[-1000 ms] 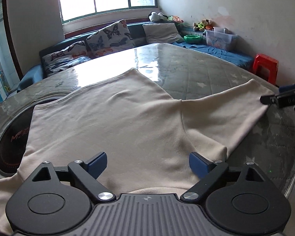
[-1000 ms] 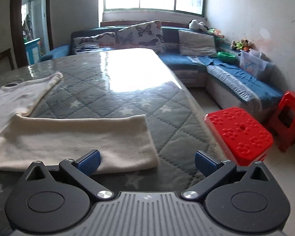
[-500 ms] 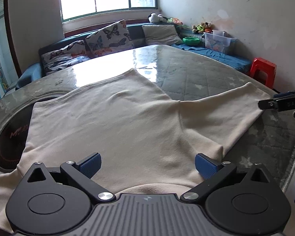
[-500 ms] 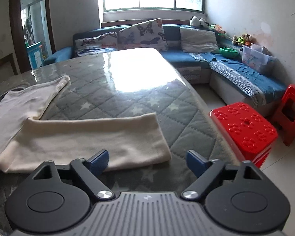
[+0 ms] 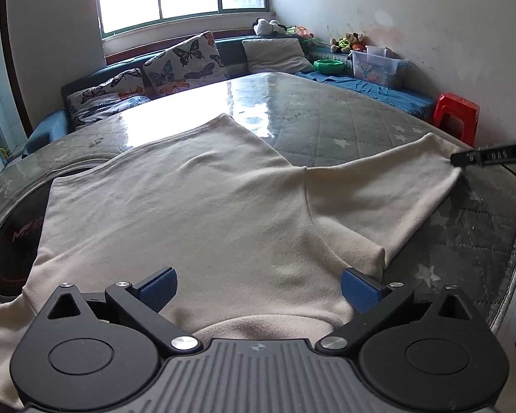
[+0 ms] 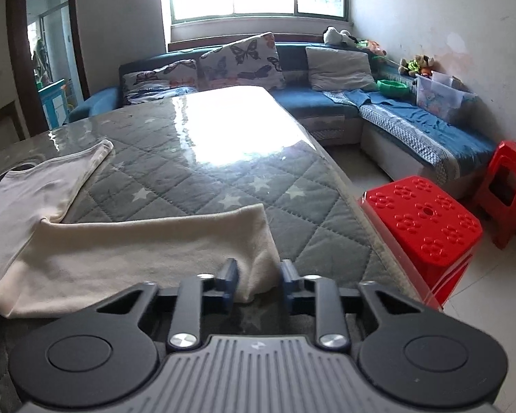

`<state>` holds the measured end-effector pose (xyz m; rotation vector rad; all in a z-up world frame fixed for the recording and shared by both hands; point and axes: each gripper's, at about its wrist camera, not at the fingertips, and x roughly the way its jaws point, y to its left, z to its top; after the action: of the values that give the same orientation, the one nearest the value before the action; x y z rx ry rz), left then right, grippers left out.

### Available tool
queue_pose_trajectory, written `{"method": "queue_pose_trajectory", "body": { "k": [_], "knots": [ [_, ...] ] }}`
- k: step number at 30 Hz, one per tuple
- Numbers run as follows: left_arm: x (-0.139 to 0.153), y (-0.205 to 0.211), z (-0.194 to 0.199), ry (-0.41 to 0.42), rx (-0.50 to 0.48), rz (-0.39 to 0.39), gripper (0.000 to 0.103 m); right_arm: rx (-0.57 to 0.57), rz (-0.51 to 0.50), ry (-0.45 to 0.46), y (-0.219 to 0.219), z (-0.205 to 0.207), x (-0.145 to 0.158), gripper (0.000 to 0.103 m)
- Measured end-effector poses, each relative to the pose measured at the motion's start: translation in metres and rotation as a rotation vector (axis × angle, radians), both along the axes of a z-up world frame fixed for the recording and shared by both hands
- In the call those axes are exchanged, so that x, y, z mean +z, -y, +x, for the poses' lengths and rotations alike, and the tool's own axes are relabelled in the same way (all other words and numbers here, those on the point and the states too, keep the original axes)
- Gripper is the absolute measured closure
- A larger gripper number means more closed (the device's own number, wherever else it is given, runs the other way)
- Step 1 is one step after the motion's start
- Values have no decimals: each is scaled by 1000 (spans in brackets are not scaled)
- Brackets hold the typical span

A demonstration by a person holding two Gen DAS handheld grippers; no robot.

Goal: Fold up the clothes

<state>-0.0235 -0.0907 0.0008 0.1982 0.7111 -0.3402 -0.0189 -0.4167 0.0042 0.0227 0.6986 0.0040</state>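
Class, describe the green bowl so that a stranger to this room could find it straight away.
Start at the blue sofa that runs along the wall on the right. On its seat, a green bowl sits between the plain grey cushion and the clear plastic box. It is the only bright green, round thing there.
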Motion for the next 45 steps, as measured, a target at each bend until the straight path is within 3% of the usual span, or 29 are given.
{"method": "queue_pose_trajectory", "body": {
  "k": [4,9,12,14,18,20,22,24,35,45],
  "knots": [
    [0,0,-1,-1,-3,2,0,-19,-41,42,3,6,11,97],
    [2,1,-1,-3,-7,6,0,-24,-31,2,5,16,-2,97],
    [4,2,-1,-1,-18,9,0,-40,-2,10,10,14,-3,89],
    [5,2,-1,6,-22,11,0,-46,31,9,14,10,-1,77],
    [4,4,1,2,-21,13,0,-41,48,3,14,6,-3,76],
    [3,5,2,-1,-20,14,0,-39,61,-7,15,7,-5,77],
    [3,5,3,-2,-20,14,0,-39,68,2,15,7,-5,93],
    [4,4,2,1,-21,13,0,-38,76,17,15,8,-1,98],
    [3,10,6,10,-40,-3,0,61,30,158,-5,10,60,99],
    [11,-15,0,30,-8,-63,0,350,-10,292,-93,14,142,99]
  ]
}}
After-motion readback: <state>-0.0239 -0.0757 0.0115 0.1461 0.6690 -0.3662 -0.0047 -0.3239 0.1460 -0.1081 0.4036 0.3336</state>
